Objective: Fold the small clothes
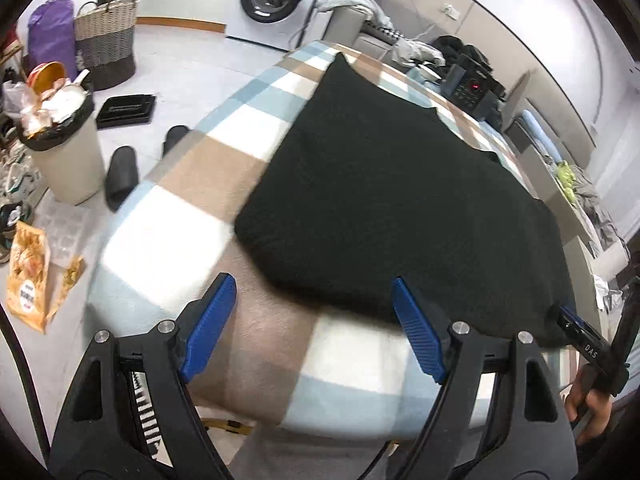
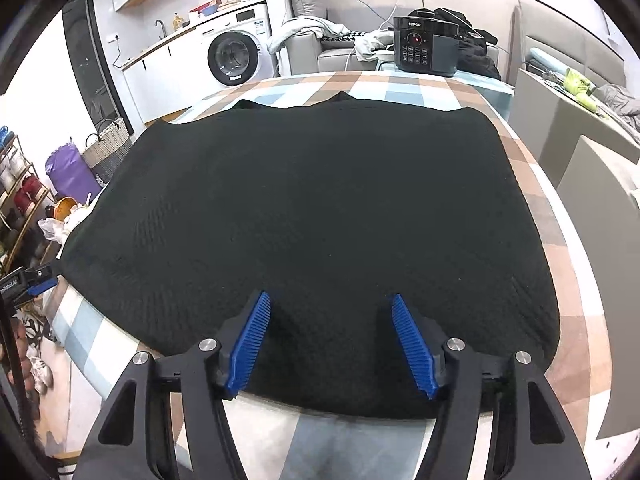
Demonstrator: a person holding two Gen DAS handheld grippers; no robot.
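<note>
Hovering over a checked blanket [image 1: 168,240], the left gripper [image 1: 312,320] stands wide open with nothing between its blue pads [image 1: 208,328], just off the near left corner of a folded black knitted garment [image 2: 312,216]. The right gripper [image 2: 330,344] is parted above the garment's near edge, pads apart from the cloth. Beyond the garment's far edge stand a black pressure cooker [image 2: 424,46] and a washing machine [image 2: 236,56].

Left-wrist view smeared: checked blanket [image 1: 168,240] squares blurred. Black garment [image 2: 312,216] hides the blanket under it. Right gripper [image 1: 578,326] cut off by frame edge. Snack bag [image 1: 28,276] print unreadable. Bin [image 1: 68,160] contents indistinct.
</note>
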